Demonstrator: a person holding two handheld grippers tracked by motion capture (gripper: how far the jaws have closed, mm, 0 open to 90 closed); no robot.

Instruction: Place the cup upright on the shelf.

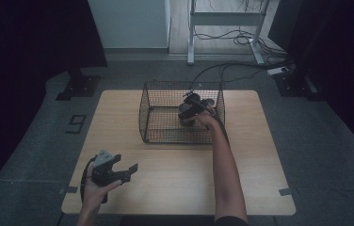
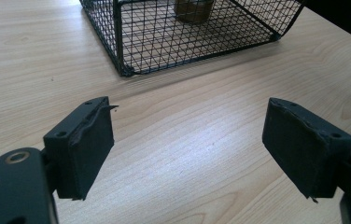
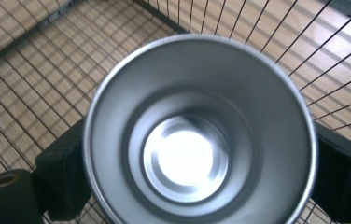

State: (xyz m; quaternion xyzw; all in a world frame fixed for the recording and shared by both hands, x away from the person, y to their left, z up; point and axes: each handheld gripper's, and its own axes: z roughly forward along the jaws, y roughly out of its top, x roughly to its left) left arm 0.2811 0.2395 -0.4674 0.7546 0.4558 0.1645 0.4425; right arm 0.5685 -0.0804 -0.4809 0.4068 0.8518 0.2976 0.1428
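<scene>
**Metal cup inside wire basket, right tongs around it; left tongs wide over bare surface**

Your right tongs [image 1: 190, 109] reach down into the wire basket [image 1: 165, 136] from its 3 o'clock side, well inside the rim. In the right gripper view the metal cup [image 3: 197, 140] stands mouth-up between the two jaws, one at 9 o'clock of the cup and one at 3 o'clock. Both pads sit just beside the cup wall; whether they press on it cannot be told, since the rim hides the contact lines. The cup rests toward the basket's right half, with the mesh wall close behind it at 1 o'clock and open mesh floor toward 10 o'clock. In the left gripper view the cup shows through the mesh as a brownish cylinder [image 2: 193, 9] on the basket floor.

Your left tongs [image 1: 121, 167] are spread wide with nothing between the pads, held low over the surface [image 1: 175, 183] near its 7 o'clock corner. Bare wood lies between them and the basket's near corner [image 2: 126, 71], which stands well apart at 12 o'clock.

The basket sits toward the far edge of the surface. Open wood runs along its 6 o'clock and 9 o'clock sides.
</scene>
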